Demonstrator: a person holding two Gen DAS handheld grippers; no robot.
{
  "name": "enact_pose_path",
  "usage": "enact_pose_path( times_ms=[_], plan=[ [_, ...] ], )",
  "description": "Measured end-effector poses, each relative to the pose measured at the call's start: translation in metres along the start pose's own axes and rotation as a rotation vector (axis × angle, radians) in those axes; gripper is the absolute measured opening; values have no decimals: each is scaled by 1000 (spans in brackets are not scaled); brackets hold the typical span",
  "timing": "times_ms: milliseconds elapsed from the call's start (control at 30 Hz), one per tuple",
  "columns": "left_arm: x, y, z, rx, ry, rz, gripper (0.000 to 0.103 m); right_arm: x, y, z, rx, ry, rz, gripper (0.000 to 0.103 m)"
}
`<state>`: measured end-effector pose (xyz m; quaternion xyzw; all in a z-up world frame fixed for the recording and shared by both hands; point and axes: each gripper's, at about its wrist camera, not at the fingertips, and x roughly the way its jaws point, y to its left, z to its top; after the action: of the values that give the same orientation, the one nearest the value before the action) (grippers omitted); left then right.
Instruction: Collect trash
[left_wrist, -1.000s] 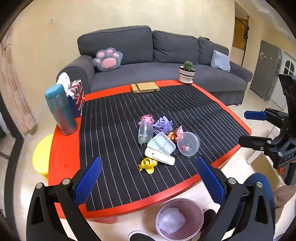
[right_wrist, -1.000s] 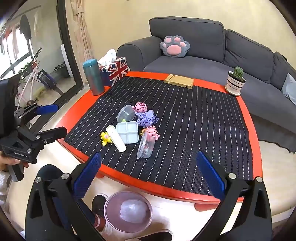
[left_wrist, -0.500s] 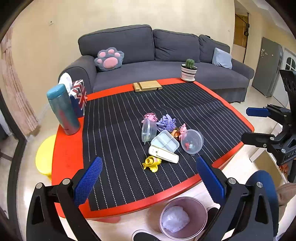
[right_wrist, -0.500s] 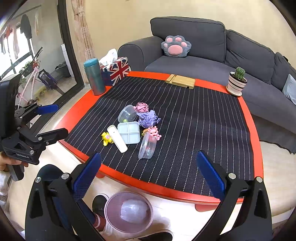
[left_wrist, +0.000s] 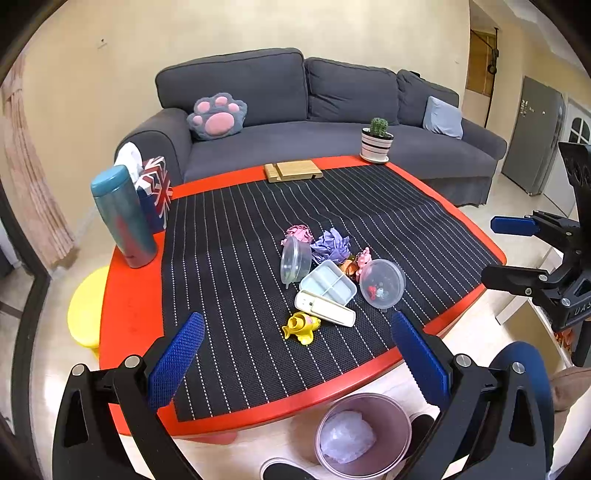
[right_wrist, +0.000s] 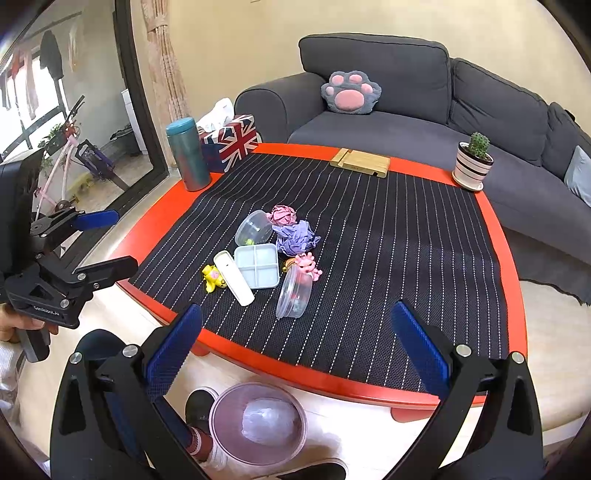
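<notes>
Both claws, left claw (left_wrist: 295, 354) and right claw (right_wrist: 297, 339), hung wide and empty, the approach step. Crumpled purple paper (right_wrist: 297, 238) lay ahead on the worktop (right_wrist: 369, 221); pink bin (right_wrist: 258, 421) below. Next, a reach forward seemed needed.

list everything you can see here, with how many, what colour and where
table: 1, red, under a black striped mat
paper balls: 2, pink and purple, mid-mat
clear tubs: 2, on their sides, one by the pink ball, one nearer
divided tray: 1, pale blue, mid-mat
white case: 1, beside tray
small toys: yellow, pink
bin: 1, pinkish, floor below table edge
flask: 1, teal, table corner
tissue box: 1, flag print
wood stand: 1, far edge
cactus pot: 1, striped
sofa: 1, grey, paw cushion
left gripper, right gripper: open, empty
</notes>
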<state>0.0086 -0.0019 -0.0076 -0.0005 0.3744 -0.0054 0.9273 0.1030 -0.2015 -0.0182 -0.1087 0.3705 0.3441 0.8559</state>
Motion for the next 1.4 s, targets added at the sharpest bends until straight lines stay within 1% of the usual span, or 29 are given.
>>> enact_pose_path(
  times_ms=[700,933,1400],
  plan=[
    [6,-3,0,-2,2,-6,97,2,-2,-3,6,-2,18,100],
    [10,-1,-1,-3,12,-4,97,12,-4,1,9,12,28,100],
    [13,6,-3,-6,30,5,97,75,-8,12,38,150,43,100]
  ],
)
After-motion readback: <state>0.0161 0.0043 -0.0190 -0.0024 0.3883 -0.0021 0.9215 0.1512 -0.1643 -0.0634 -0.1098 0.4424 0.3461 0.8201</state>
